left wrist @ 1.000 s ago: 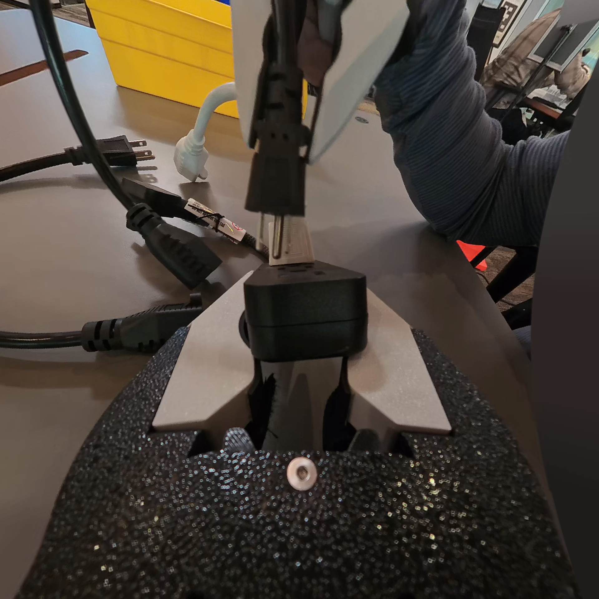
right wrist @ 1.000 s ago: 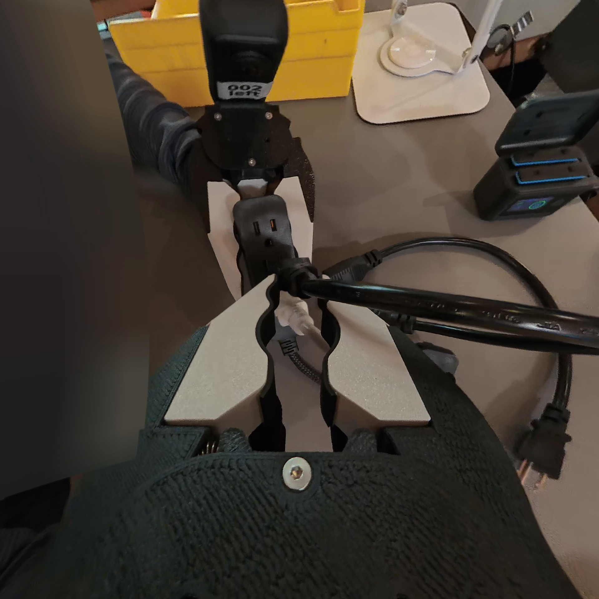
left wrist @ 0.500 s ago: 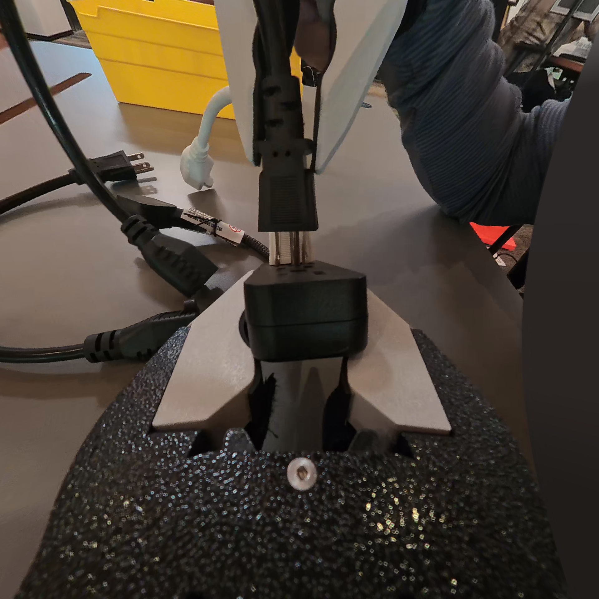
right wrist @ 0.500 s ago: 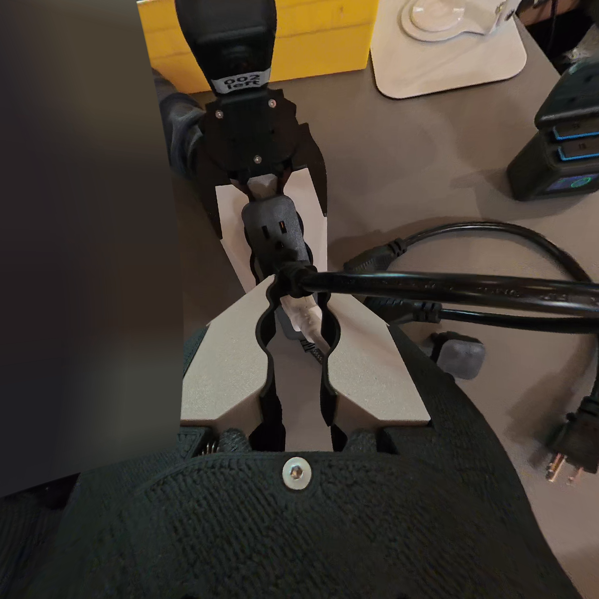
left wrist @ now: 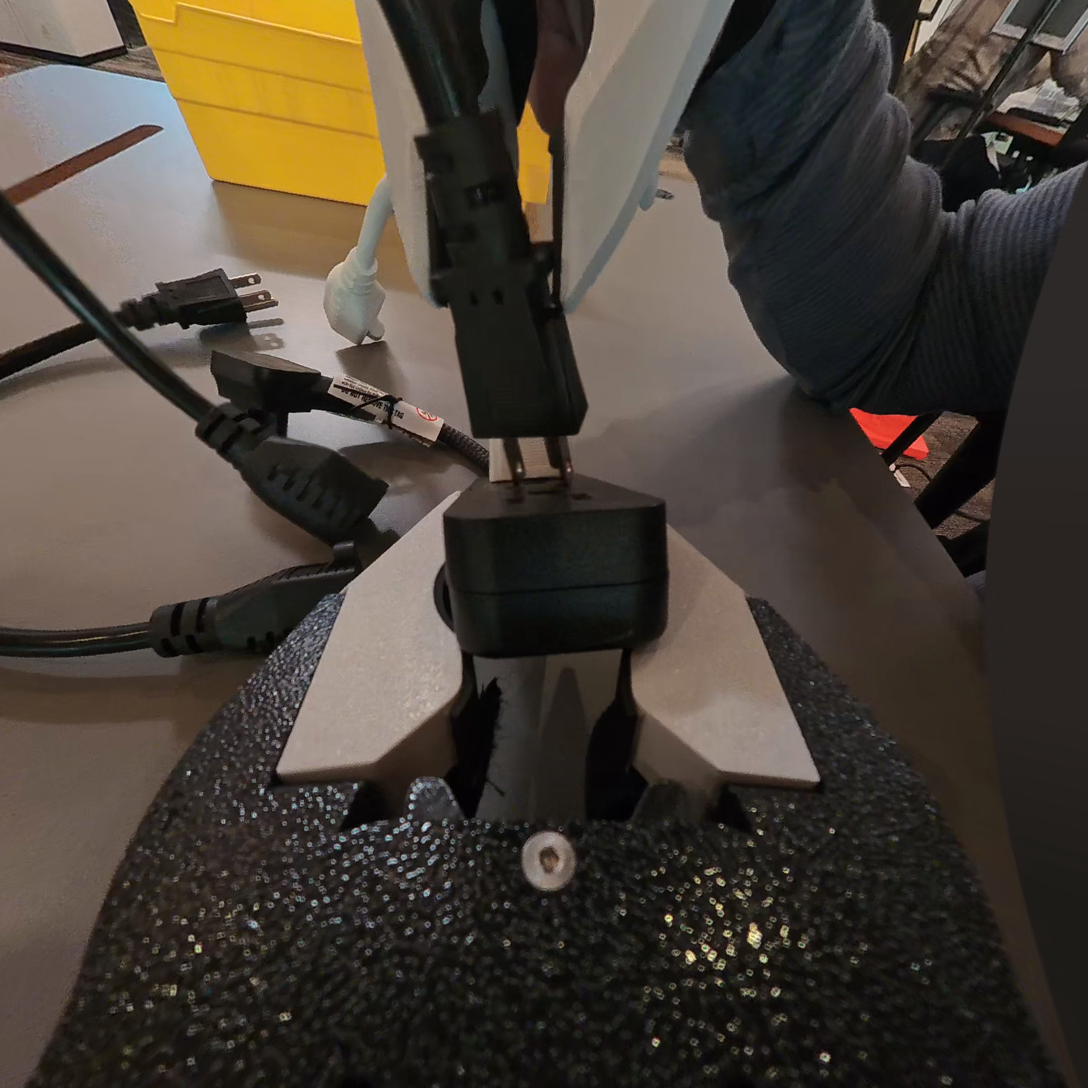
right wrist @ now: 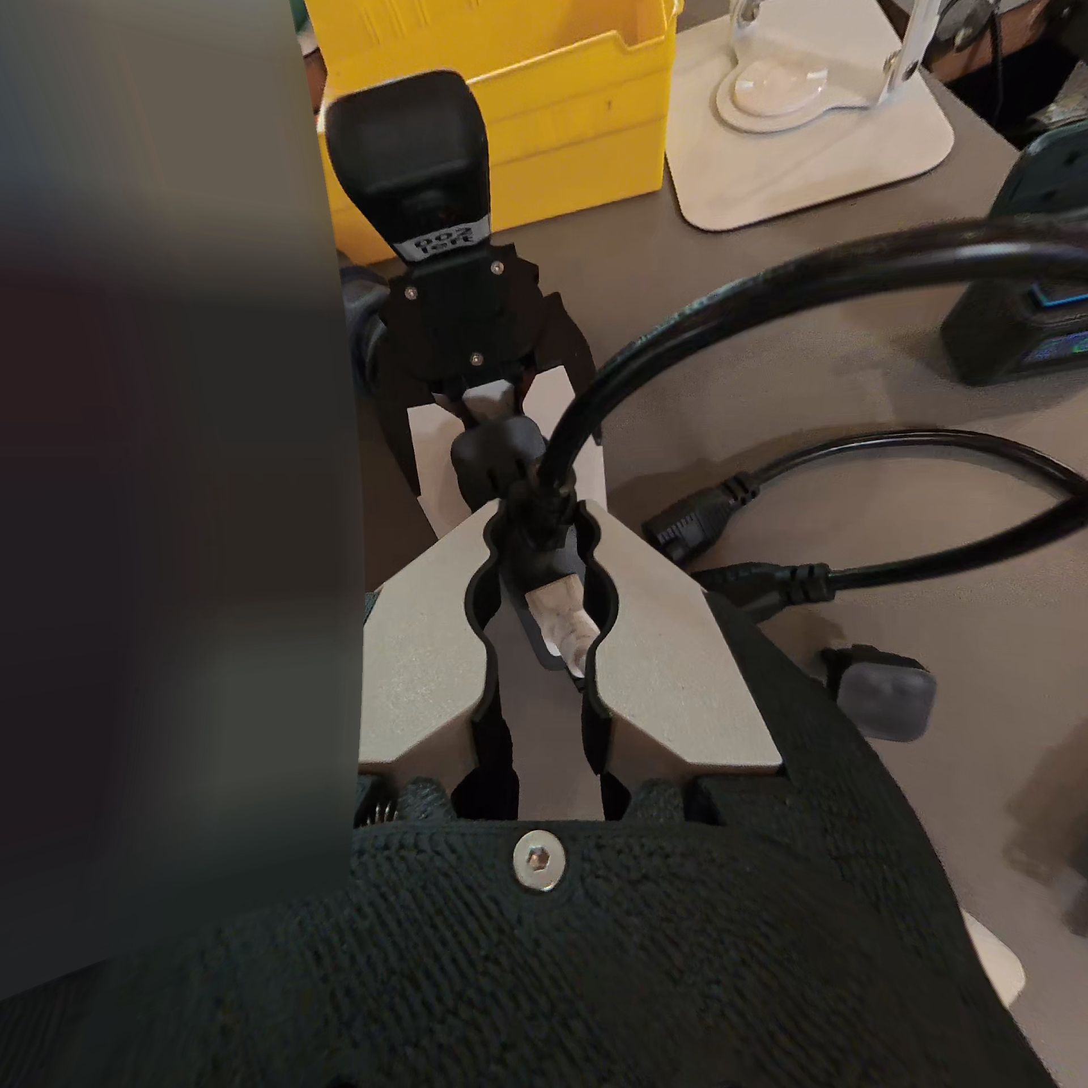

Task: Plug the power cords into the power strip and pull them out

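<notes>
My left gripper (left wrist: 553,530) is shut on the end of a black power strip (left wrist: 553,583) and holds it against the grey table. My right gripper (left wrist: 503,303) comes down from above, shut on a black plug (left wrist: 518,365). The plug is tilted and its metal prongs (left wrist: 533,465) meet the strip's slots, with part of them still showing. In the right wrist view my right gripper (right wrist: 537,518) grips the plug (right wrist: 538,530) over the strip (right wrist: 494,459), and my left gripper (right wrist: 500,471) is beyond it. The plug's thick black cord (right wrist: 765,282) arcs off to the right.
A yellow bin (left wrist: 265,118) stands at the back. Loose black plugs (left wrist: 206,297) (left wrist: 306,483) and a white plug (left wrist: 353,300) lie left of the strip. A white pad (right wrist: 812,129) and a black device (right wrist: 1024,318) sit at the right. A sleeved arm (left wrist: 853,235) rests near the table edge. Tip to tip, the grippers are about 7 cm apart.
My right gripper has brought the plug down from just above the strip until its prongs meet the slots, and it now leans sideways. The cord has swung up. My left gripper keeps hold of the strip.
</notes>
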### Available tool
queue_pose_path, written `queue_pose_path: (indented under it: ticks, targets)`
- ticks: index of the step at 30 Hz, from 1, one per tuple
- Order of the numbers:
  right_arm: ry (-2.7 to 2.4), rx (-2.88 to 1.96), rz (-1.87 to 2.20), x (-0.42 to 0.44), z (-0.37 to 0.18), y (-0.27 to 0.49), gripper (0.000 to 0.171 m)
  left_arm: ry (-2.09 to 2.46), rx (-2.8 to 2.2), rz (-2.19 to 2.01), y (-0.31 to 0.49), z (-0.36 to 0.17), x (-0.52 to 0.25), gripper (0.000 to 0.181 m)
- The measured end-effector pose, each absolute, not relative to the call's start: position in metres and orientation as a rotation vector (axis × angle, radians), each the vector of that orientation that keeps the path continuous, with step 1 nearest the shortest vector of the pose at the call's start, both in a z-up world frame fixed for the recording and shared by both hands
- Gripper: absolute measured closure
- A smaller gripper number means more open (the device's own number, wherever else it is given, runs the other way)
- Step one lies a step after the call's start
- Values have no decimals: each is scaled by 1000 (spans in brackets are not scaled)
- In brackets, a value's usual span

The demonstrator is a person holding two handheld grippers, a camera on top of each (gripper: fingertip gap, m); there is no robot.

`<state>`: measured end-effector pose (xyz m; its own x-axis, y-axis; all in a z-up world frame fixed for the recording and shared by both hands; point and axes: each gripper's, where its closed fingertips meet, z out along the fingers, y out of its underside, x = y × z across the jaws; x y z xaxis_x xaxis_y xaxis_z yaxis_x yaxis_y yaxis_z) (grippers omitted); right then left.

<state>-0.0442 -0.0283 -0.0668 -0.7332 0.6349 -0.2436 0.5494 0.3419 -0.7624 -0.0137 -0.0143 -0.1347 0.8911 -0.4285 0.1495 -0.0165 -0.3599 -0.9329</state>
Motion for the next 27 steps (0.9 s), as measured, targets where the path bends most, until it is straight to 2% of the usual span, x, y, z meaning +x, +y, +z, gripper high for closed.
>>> queue_pose_path:
  ticks: [22, 27]
  targets:
    - [-2604, -762, 1063, -24, -77, -9, 150, 319, -1901, -458, -14, -134, -14, 133]
    - [-2531, -873, 1195, -40, -72, -14, 150, 315, -1901, -465, -14, -134, -15, 133]
